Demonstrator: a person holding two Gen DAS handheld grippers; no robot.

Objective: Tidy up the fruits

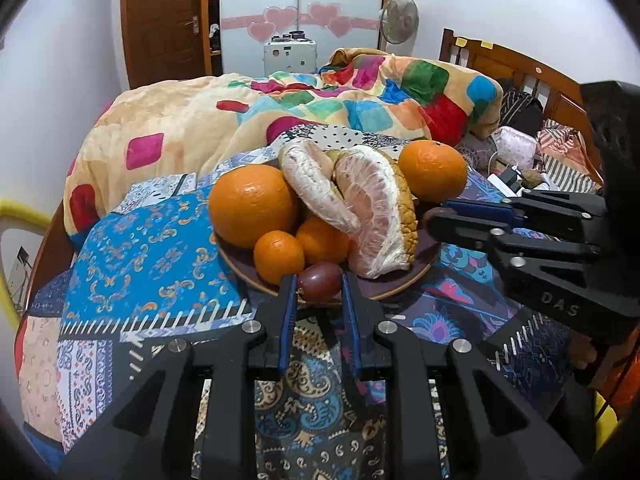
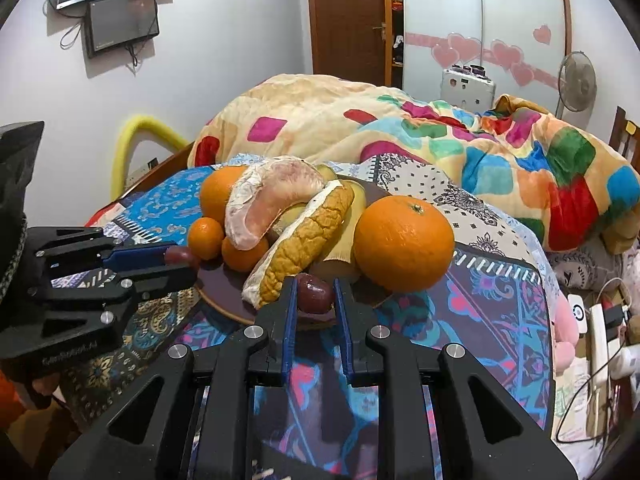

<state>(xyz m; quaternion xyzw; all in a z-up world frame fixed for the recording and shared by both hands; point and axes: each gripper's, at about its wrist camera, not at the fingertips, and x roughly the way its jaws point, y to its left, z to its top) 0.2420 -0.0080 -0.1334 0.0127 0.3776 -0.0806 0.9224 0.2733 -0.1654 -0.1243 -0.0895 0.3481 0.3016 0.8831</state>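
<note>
Both grippers are at the plate (image 1: 416,276) on the patterned bedspread (image 1: 152,240). The left gripper (image 1: 319,286) has its jaws narrow around a dark red fruit (image 1: 320,280) at the plate's near rim. The right gripper (image 2: 316,290) does likewise, its jaws close on either side of a second red fruit (image 2: 316,292); whether either one truly grips, I cannot tell. Oranges (image 1: 252,204) and pomelo pieces (image 1: 372,212) are piled behind.

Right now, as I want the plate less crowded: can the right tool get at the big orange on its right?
Probably yes: the orange sits uncovered just beside the right tool, but a red fruit sits between its fingers and must go first.
</note>
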